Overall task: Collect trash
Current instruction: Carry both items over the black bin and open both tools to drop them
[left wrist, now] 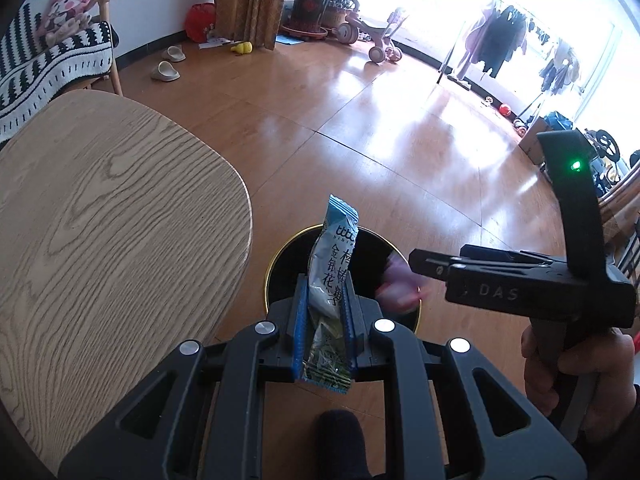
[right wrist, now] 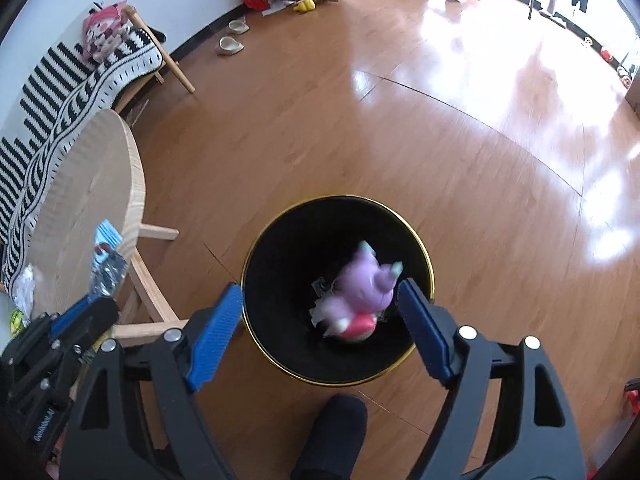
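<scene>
Nearest the lens in the left wrist view, the left gripper (left wrist: 324, 312) is clenched on one pale blue snack packet (left wrist: 330, 280), its two blue pads pressed flat against the packet's sides so that the top sticks up over the black bin (left wrist: 276, 276) below; the right wrist view shows that same packet only as a small crinkled strip at its left edge, in front of the round wooden table (right wrist: 86, 184). The right gripper (right wrist: 320, 320) stands released, its jaws spread wide either side of the bin's gold rim with nothing between the pads, and only this view looks straight down into the bin, where one blurred purple and pink wrapper (right wrist: 360, 296) lies inside; the left view catches it merely as a pink smear at the rim, partly behind the right gripper's black body and the hand (left wrist: 560, 364) holding it. Beyond the bin the shiny wooden floor (right wrist: 440, 120) runs clear to two pale slippers (left wrist: 168, 62), a striped bench throw (right wrist: 60, 92) and a clothes rack by the bright window
</scene>
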Available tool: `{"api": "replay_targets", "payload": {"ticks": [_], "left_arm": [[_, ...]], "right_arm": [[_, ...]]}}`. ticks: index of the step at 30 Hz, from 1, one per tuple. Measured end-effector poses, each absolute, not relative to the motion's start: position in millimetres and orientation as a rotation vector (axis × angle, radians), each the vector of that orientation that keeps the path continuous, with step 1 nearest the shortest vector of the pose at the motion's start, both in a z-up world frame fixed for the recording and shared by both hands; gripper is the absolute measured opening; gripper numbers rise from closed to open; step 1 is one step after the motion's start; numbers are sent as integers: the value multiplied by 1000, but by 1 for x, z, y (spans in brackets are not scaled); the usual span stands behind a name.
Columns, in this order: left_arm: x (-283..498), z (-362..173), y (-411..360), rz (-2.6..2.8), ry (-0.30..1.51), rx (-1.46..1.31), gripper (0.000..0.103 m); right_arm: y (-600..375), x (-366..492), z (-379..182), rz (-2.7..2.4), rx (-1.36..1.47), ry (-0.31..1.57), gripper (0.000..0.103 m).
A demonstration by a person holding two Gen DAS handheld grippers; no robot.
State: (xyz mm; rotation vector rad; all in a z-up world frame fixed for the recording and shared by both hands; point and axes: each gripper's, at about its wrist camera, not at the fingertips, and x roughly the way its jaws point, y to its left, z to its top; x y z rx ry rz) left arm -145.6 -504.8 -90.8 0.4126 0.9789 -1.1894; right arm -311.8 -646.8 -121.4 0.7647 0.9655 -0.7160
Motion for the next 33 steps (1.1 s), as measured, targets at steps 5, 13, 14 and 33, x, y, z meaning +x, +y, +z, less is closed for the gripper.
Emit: {"api": "replay_targets", "payload": {"ticks": [5, 13, 14, 33], "left_arm": [[-148, -92, -506, -1199, 991, 408, 15], [-148, -103, -513, -1256, 1023, 362, 18], [-149, -105, -514, -1258, 1025, 358, 27], [-122, -69, -460, -1142, 923, 333, 89]], "right_arm": [[-653, -319, -119, -763, 780, 941, 78], [-661, -337, -113, -831, 822, 879, 79], [-662, -340, -112, -838, 828, 867, 79], [-630, -292, -83, -745, 720, 832, 83]]}}
